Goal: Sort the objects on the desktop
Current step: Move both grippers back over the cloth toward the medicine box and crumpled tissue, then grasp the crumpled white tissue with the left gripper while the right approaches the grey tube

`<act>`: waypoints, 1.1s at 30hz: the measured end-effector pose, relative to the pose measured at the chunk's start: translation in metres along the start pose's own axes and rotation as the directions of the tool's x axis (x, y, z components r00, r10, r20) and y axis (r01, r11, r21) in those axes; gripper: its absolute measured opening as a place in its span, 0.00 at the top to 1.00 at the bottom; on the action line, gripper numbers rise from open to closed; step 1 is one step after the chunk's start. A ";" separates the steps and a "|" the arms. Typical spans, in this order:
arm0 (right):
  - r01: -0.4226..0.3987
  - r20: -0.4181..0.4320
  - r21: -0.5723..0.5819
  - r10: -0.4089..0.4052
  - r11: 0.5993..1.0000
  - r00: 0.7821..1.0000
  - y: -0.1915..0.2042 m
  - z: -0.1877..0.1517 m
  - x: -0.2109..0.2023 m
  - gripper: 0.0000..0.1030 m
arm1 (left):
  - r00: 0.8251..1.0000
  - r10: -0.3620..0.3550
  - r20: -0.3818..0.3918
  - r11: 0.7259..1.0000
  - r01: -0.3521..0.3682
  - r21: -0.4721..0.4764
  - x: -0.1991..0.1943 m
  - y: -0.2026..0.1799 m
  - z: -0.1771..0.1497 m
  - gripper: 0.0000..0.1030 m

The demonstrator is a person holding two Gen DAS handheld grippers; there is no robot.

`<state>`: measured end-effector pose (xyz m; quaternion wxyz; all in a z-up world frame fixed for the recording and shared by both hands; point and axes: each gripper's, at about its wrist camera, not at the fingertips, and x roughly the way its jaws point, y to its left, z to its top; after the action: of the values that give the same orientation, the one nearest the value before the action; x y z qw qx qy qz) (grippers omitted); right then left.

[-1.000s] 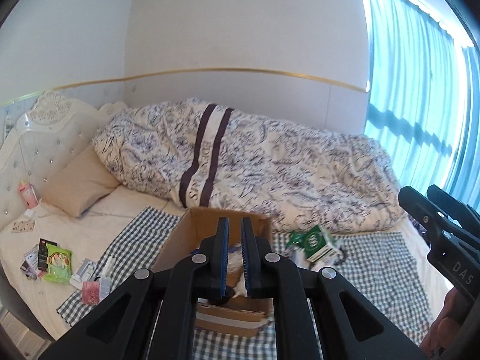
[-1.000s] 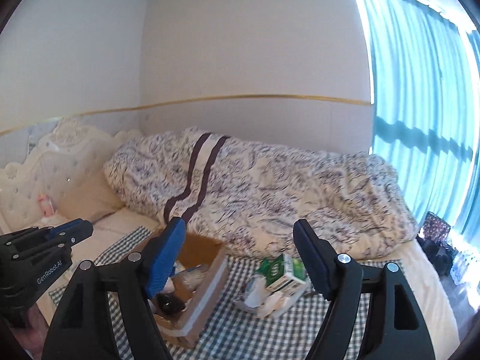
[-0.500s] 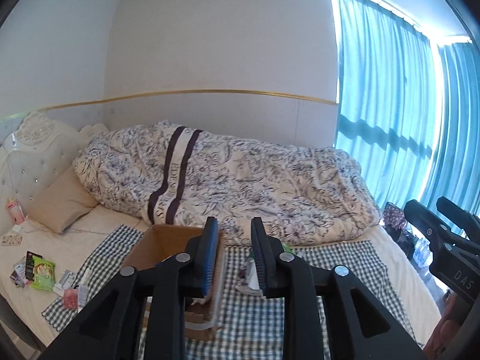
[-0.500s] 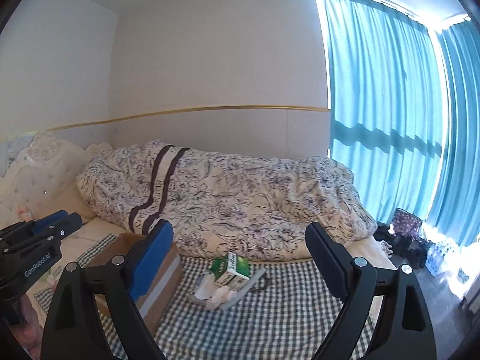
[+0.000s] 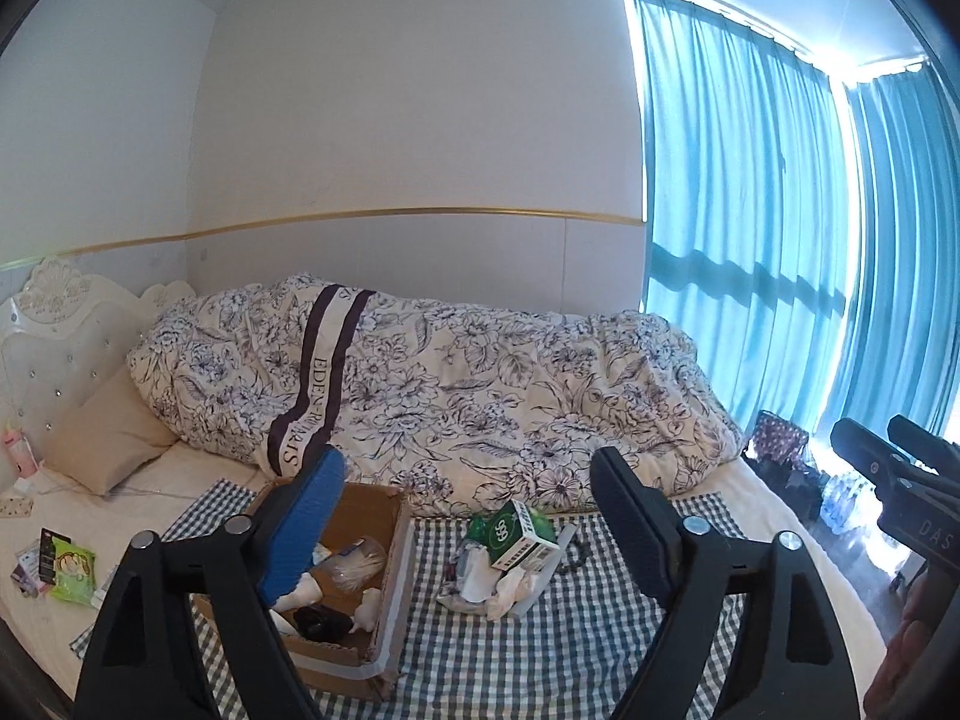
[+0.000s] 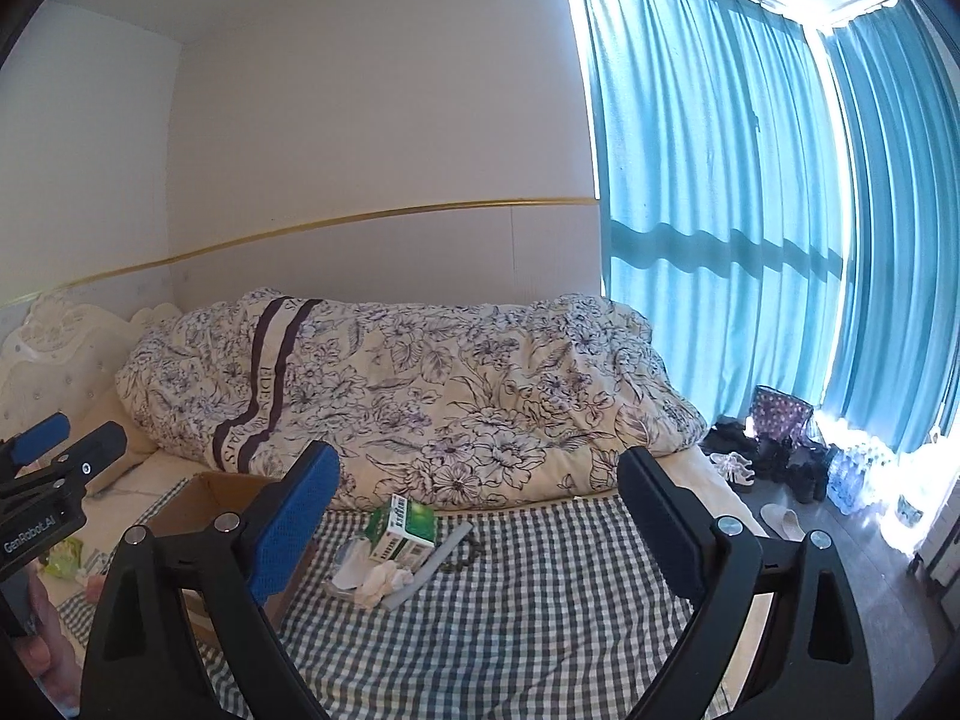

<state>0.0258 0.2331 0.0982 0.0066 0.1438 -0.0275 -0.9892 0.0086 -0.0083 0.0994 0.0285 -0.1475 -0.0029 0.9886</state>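
Home bedroom. A bed with a tufted white headboard (image 5: 57, 336) is filling the room, a floral duvet (image 5: 456, 396) is lying bunched along the wall, teal curtains (image 6: 750, 210) are covering the window, shoes (image 6: 774, 468) are sitting on the floor.

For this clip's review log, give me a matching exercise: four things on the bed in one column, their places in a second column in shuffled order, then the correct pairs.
Things
1. cardboard box
2. green-and-white carton
3. beige pillow
4. lime-green snack packet

Places
A. against the headboard
B. atop a small pile of white items, right of the box
C. on the bare sheet, left of the checked cloth
D. open on the checked cloth, holding small items

Pairs: 1-D, 2-B, 3-A, 4-C
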 end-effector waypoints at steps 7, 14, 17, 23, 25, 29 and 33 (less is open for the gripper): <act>0.000 -0.031 0.000 0.000 1.000 1.000 -0.006 -0.004 0.011 0.07 | 0.999 -0.029 0.037 0.999 0.028 0.026 0.011 -0.005 -0.011 0.00; -0.006 -0.074 -0.006 0.006 1.000 0.997 -0.008 -0.012 0.033 0.06 | 0.998 -0.044 -0.053 0.998 0.045 0.031 0.047 -0.005 -0.035 0.00; -0.006 -0.095 -0.009 0.005 1.000 0.995 -0.010 -0.018 0.046 0.06 | 0.997 -0.047 -0.068 0.998 0.049 0.034 0.057 -0.007 -0.040 0.00; -0.018 -0.152 0.000 0.018 1.000 0.988 -0.013 -0.031 0.077 0.06 | 0.993 -0.060 -0.106 0.997 0.065 0.047 0.079 -0.014 -0.055 0.00; -0.022 -0.173 -0.003 0.021 1.000 0.985 -0.013 -0.037 0.090 0.06 | 0.990 -0.070 -0.122 0.996 0.077 0.055 0.088 -0.017 -0.062 0.00; -0.002 -0.229 -0.022 -0.003 1.000 0.973 -0.013 -0.049 0.116 0.06 | 0.981 -0.120 -0.152 0.987 0.134 0.085 0.106 -0.028 -0.079 0.00; -0.007 -0.262 -0.033 -0.002 0.999 0.965 -0.015 -0.062 0.141 0.06 | 0.970 -0.149 -0.190 0.980 0.171 0.104 0.126 -0.040 -0.099 0.00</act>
<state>-0.0915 0.2423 -0.0016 0.0137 0.2729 -0.0098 -0.9619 -0.0806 0.0387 -0.0314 0.1171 -0.2341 0.0468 0.9640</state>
